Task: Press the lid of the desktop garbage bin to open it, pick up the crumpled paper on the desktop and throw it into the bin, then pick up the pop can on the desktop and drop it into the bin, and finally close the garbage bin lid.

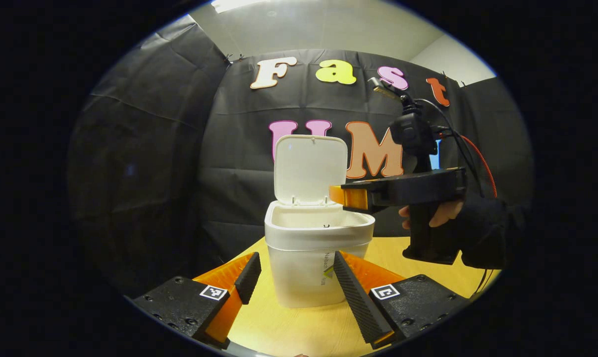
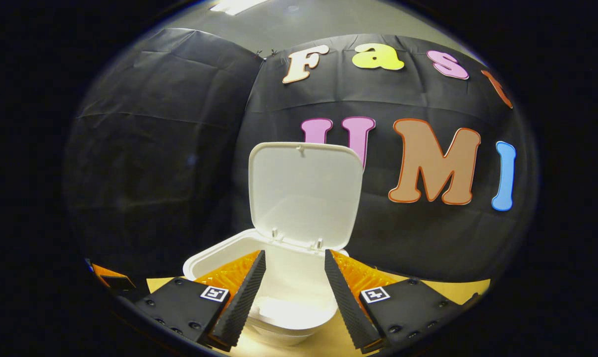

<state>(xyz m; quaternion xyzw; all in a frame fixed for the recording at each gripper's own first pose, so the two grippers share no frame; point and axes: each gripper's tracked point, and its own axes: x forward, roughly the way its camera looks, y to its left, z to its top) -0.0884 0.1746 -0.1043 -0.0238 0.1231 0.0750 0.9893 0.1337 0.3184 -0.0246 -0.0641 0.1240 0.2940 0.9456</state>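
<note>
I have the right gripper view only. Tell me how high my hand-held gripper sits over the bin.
Observer: The left gripper view shows the right hand-held gripper held level, above the bin rim, with its tip beside the base of the raised lid.
Operator: Report the other one.
Observer: The left hand-held gripper is open and low in front of the bin, with one finger on either side of the bin's body.
Operator: Check the bin's front.
Observer: A label runs down the front wall, and the bin stands upright on the table.
</note>
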